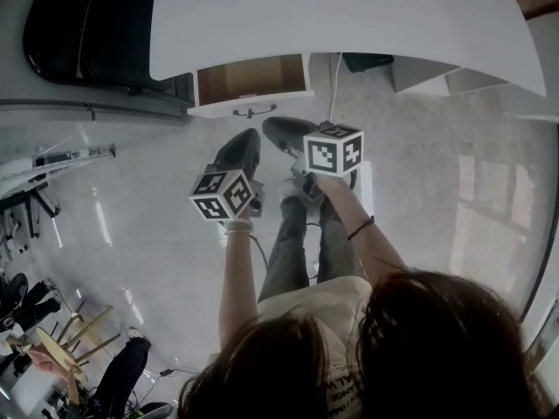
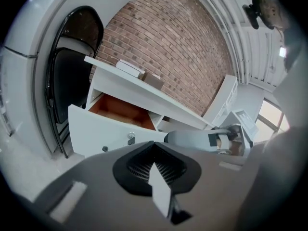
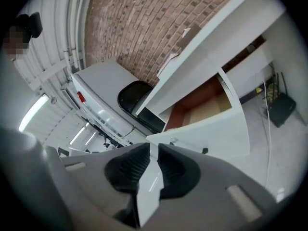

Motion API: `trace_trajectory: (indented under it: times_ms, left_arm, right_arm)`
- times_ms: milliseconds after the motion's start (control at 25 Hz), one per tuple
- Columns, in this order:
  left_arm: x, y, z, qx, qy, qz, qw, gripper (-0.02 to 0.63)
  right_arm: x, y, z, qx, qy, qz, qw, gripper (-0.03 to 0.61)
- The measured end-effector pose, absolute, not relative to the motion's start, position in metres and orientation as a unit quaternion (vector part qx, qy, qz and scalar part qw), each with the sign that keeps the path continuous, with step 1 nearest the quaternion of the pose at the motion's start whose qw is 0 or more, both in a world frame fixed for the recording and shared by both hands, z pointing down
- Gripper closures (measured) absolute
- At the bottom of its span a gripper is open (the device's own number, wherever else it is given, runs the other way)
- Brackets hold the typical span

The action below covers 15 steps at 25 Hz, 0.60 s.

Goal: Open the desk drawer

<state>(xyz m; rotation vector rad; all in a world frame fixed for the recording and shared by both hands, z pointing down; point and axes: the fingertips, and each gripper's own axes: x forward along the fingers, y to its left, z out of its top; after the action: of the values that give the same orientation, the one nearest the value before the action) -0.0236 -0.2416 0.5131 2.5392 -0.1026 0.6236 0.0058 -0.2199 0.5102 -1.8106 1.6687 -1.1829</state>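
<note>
The white desk has its drawer pulled out, and the brown inside is bare. The drawer's white front carries a small dark handle. I sit facing it with both grippers held above my knees, a short way back from the drawer front. The left gripper is shut with nothing in it, and so is the right gripper. In the left gripper view the jaws meet below the drawer front. In the right gripper view the jaws sit below the open drawer.
A black chair stands left of the desk. Under the desk a white cable hangs beside a black box. My shoes rest on the pale floor below the drawer. A brick wall is behind the desk.
</note>
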Motion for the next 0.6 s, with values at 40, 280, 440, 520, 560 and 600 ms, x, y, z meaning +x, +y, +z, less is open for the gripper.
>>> trace_trajectory:
  times_ms: [40,280,440,520,560,600]
  left_arm:
    - [-0.025,-0.241,0.506,0.938,-0.038,0.227,0.259,0.617]
    - [-0.033,-0.234,0.470,0.945,-0.036,0.210,0.249,0.617]
    - [-0.036,-0.227,0.444,0.949,-0.031,0.202,0.238,0.617]
    - [-0.037,-0.223,0.430,0.952,-0.026,0.200,0.231,0.617]
    - [-0.037,-0.220,0.424,0.953,-0.022,0.199,0.227,0.617]
    - [-0.037,-0.217,0.417,0.954,-0.019,0.197,0.223,0.617]
  right_arm:
    - [0.004,-0.218,0.503,-0.651,0.603,-0.418,0.193,0.522]
    - [0.000,-0.208,0.463,-0.665,0.624,-0.383,0.149,0.537]
    - [-0.007,-0.201,0.439,-0.669,0.637,-0.362,0.126,0.543]
    - [-0.009,-0.198,0.426,-0.672,0.642,-0.349,0.118,0.548]
    - [-0.009,-0.196,0.419,-0.674,0.644,-0.342,0.116,0.551]
    - [-0.009,-0.195,0.412,-0.675,0.647,-0.336,0.112,0.554]
